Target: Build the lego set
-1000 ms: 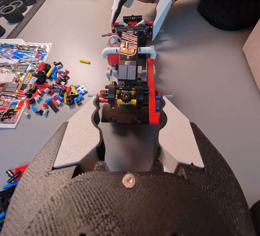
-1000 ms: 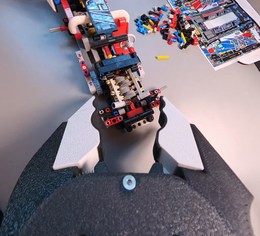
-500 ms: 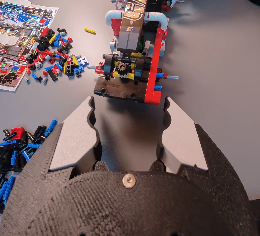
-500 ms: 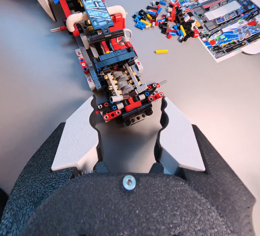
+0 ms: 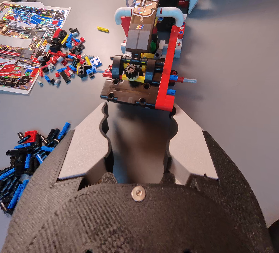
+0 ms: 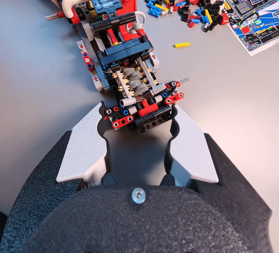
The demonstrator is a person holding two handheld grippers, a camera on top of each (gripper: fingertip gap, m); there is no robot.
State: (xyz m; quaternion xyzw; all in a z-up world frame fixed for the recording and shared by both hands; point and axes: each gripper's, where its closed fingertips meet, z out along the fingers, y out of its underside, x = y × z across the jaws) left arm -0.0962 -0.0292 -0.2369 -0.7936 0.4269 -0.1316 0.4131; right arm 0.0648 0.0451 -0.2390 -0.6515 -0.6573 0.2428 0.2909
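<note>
The car (image 5: 148,52) lies lengthwise on the grey worktop (image 5: 226,64), between the two grippers. The left gripper (image 5: 140,107) is spread wide and holds nothing; the car's black-and-red end sits at its 12 o'clock, just past the fingertips, the red beam near the right tip. The right gripper (image 6: 136,107), also wide open, brackets the engine end: both fingers flank it, though whether they touch I cannot tell. Loose pieces (image 5: 68,58) lie at 10 o'clock in the left view, a yellow pin (image 6: 182,45) at 1 o'clock in the right.
</note>
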